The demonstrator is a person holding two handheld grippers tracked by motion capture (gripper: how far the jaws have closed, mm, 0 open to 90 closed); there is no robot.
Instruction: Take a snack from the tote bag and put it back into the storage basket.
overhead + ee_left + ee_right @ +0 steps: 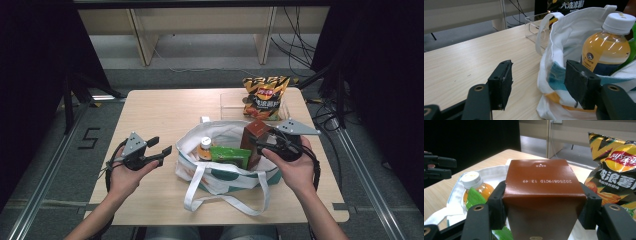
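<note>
Brown box point(541, 195) clamped in my right gripper point(272, 145), upright over white tote point(222, 175) at its right end. My left gripper point(162, 148) wide open, empty, just beside tote's left rim.

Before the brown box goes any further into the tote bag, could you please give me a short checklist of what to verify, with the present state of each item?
1. Right gripper grip on the brown box: jaws clamp both its sides. Ok.
2. Box position: at the right end of the white tote bag, partly inside its mouth. Ok.
3. Bag mouth: open. Ok.
4. Room inside: orange drink bottle and green packet already sit left of the box; space under the box is hidden. Cannot tell.
5. Left gripper: jaws open, one beside the bag's edge, nothing held, so the bag is unsteadied. Not ok.
6. Chip bag: behind the tote, apart. Ok.
</note>
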